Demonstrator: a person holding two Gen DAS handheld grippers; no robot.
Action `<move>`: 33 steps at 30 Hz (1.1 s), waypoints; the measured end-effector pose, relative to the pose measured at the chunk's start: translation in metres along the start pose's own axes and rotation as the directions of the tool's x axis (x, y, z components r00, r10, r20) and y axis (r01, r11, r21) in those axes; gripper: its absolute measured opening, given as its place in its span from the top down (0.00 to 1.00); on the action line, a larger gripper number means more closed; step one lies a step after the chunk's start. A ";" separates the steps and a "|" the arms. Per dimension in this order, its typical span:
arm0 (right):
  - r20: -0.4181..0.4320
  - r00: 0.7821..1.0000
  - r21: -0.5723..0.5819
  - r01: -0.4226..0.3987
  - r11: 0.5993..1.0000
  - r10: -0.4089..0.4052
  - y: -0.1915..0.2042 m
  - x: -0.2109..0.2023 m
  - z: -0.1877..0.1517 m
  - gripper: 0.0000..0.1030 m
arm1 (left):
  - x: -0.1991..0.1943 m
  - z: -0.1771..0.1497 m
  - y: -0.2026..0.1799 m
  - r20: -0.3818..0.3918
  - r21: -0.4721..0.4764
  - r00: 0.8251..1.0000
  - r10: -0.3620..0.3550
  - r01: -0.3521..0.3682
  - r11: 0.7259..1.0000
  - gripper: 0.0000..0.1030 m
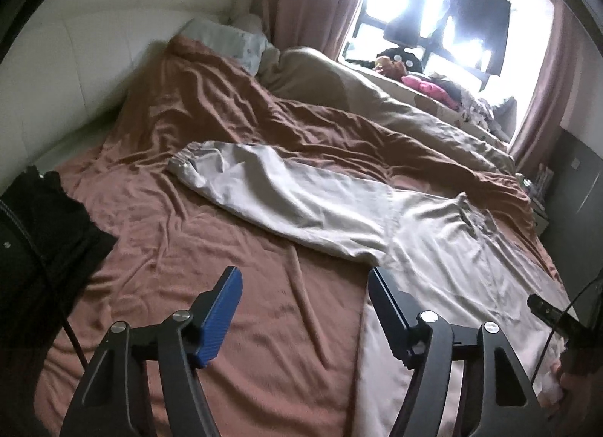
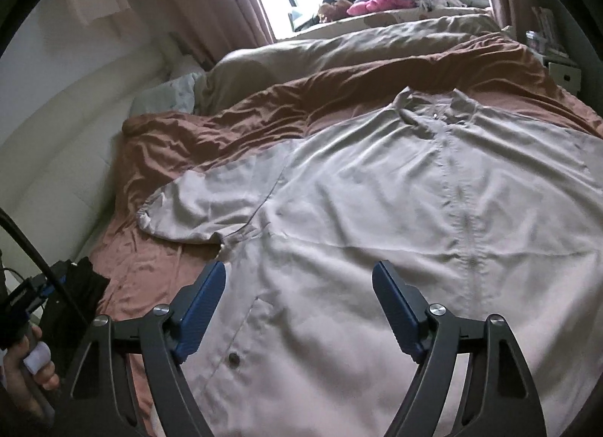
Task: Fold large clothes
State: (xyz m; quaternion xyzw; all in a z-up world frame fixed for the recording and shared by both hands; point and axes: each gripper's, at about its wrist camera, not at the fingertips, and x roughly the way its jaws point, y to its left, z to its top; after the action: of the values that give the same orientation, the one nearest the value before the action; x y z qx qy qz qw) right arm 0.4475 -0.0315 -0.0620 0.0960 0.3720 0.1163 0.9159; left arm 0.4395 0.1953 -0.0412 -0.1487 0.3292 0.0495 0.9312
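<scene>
A large pale beige button-up shirt (image 2: 377, 210) lies spread flat, front up, on a brown bed sheet (image 1: 188, 248). Its collar (image 2: 433, 109) points to the far side and one long sleeve (image 1: 282, 188) stretches out to the left. My left gripper (image 1: 303, 278) is open and empty, hovering over the sheet beside the shirt's left hem edge. My right gripper (image 2: 299, 275) is open and empty above the shirt's lower front, near a chest pocket with a dark button (image 2: 234, 358).
A rumpled brown duvet (image 1: 264, 109) and a tan blanket (image 1: 377, 97) lie bunched along the far side of the bed. A dark garment (image 1: 37, 233) sits at the left edge. A windowsill with clutter (image 1: 433, 86) is beyond, and a white headboard (image 1: 75, 60) stands at the left.
</scene>
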 end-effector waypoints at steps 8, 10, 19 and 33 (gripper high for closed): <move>-0.051 0.999 0.009 0.008 1.000 -0.007 0.013 0.062 0.030 0.34 | 0.076 0.030 0.035 -0.053 -0.042 0.999 0.010 -0.013 0.999 0.32; -0.065 0.998 0.010 0.023 1.000 -0.022 0.017 0.080 0.037 0.41 | 0.095 0.035 0.044 -0.062 -0.054 0.998 0.014 -0.017 0.998 0.32; -0.141 0.989 0.033 0.057 0.998 -0.052 0.017 0.154 0.054 0.56 | 0.191 0.056 0.093 -0.140 -0.143 0.989 0.039 -0.059 0.988 0.43; -0.230 0.972 0.122 -0.029 0.992 0.057 0.024 0.216 0.056 0.82 | 0.278 0.069 0.130 -0.169 -0.182 0.974 0.152 -0.183 0.966 0.94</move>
State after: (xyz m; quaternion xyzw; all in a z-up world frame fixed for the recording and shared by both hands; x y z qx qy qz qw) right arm 0.6339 0.0478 -0.1586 0.1434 0.4809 0.1244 0.8559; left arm 0.6727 0.3385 -0.1963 -0.2147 0.4049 0.1487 0.8762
